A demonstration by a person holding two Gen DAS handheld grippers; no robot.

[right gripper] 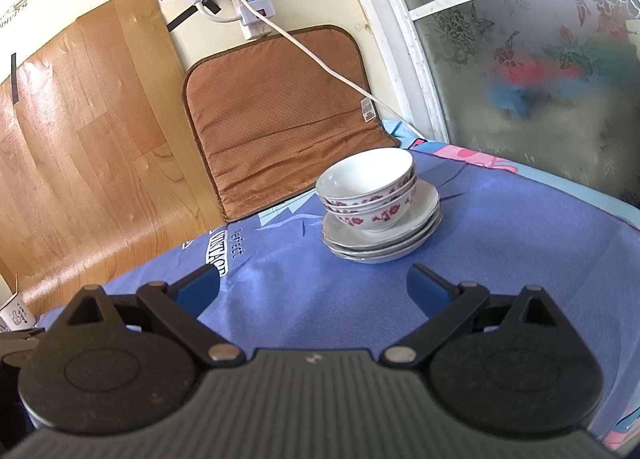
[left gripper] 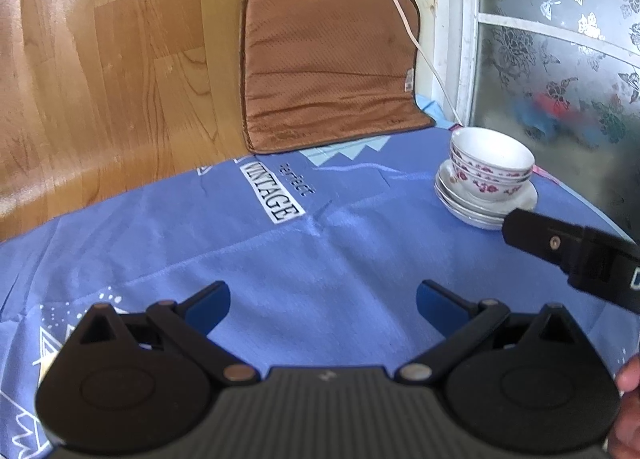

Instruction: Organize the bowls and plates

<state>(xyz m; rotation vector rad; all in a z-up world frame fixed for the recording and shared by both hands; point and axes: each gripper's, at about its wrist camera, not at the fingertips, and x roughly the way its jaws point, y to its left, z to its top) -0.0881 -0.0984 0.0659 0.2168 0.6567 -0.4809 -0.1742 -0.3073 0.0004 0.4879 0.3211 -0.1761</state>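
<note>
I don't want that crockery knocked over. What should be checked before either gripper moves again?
1. Bowls nested on the plates: ok.
2. Stack sits level: cannot tell; the top bowl looks tilted.
3. Left gripper jaws open, holding nothing: ok.
4. Right gripper jaws open, holding nothing: ok.
5. Right gripper clear of the plates: ok in its own view; from the left wrist its finger overlaps the plate rim.
6. Cloth free of loose dishes: ok, as far as both views show.

Daylight pours in through my frosted window (right gripper: 540, 71), so everything's bright. Glare streaks the wood panel (left gripper: 100, 59) left of it. Fisheye bends both views' edges hard, and colours behind the glass stay blurry.
</note>
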